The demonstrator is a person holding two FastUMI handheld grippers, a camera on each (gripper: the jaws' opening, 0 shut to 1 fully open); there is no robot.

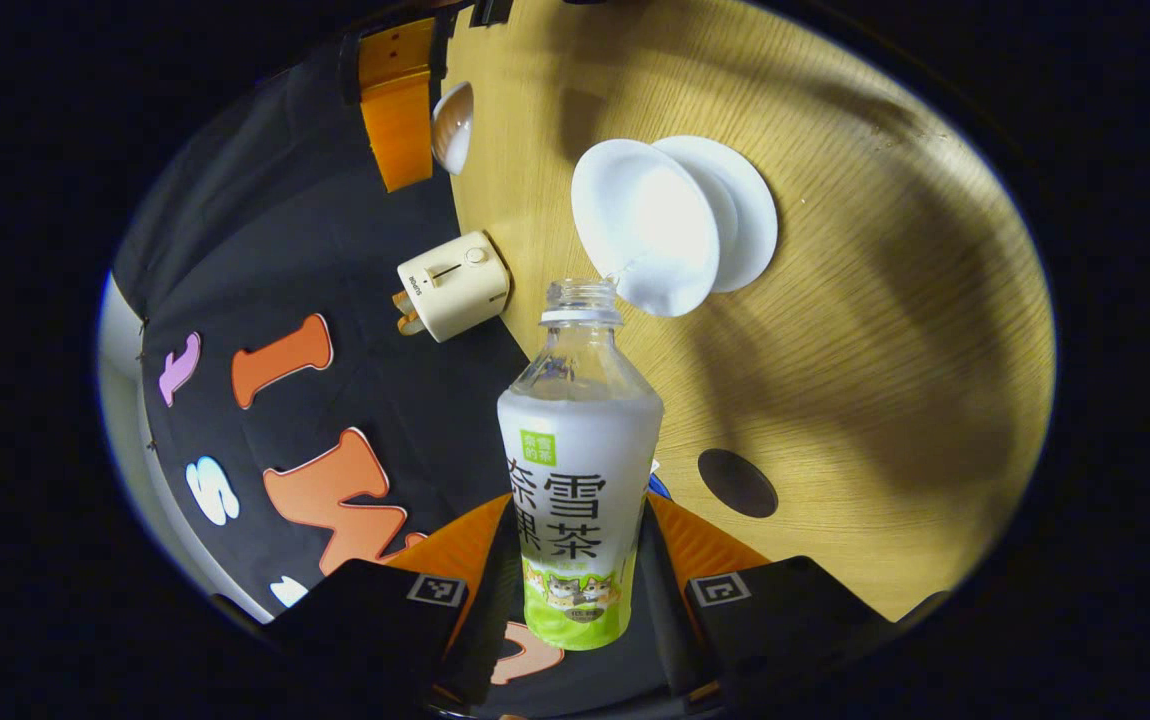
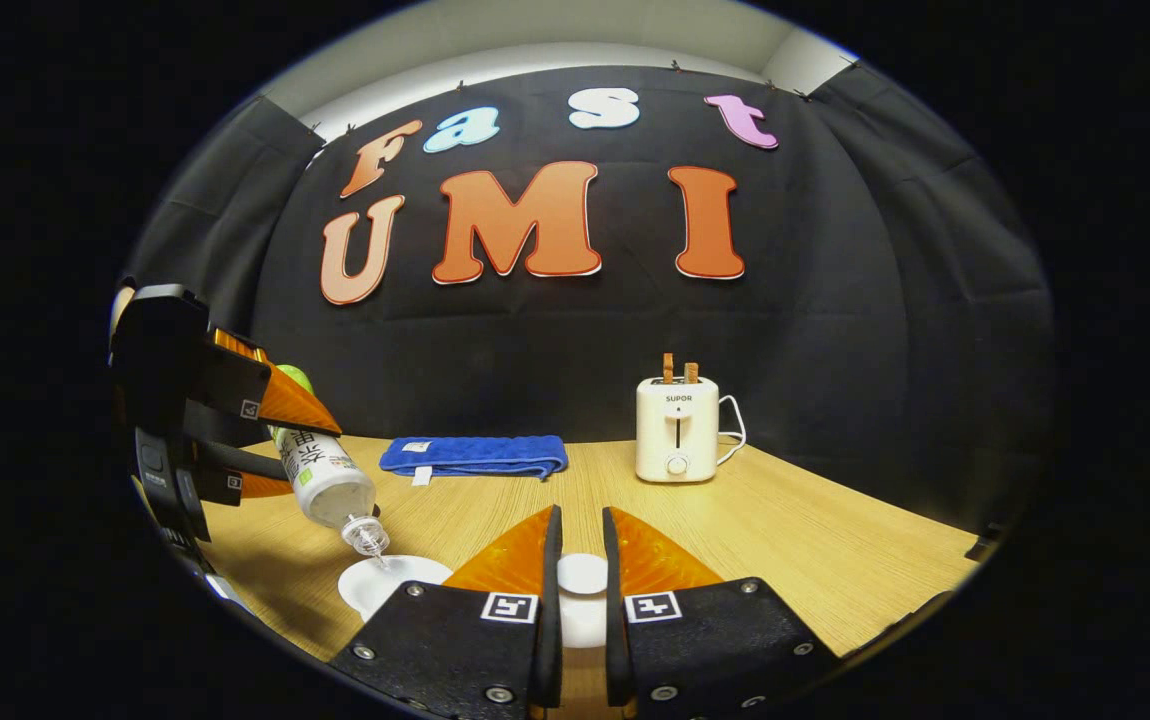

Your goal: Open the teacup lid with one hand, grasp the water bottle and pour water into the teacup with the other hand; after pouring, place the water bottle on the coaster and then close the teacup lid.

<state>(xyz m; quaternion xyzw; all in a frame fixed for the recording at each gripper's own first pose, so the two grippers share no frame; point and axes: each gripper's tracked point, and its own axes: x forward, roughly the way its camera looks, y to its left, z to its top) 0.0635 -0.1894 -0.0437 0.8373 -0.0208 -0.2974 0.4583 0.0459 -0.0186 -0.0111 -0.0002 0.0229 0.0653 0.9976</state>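
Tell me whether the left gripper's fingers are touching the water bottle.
Touching. In the left gripper view, the left gripper has both orange fingers pressed against the water bottle, holding it tilted toward the teacup.

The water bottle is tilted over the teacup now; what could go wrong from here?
1. The water bottle has its open mouth near the teacup rim, so water may spill onto the table.
2. The right gripper pinches the white teacup lid by a small part; it may slip.
3. The coaster lies off to the side, easy to miss.

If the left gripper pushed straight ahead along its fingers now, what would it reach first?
Probably the teacup: the left gripper holds the water bottle, whose mouth points at its rim. Depth is unclear.
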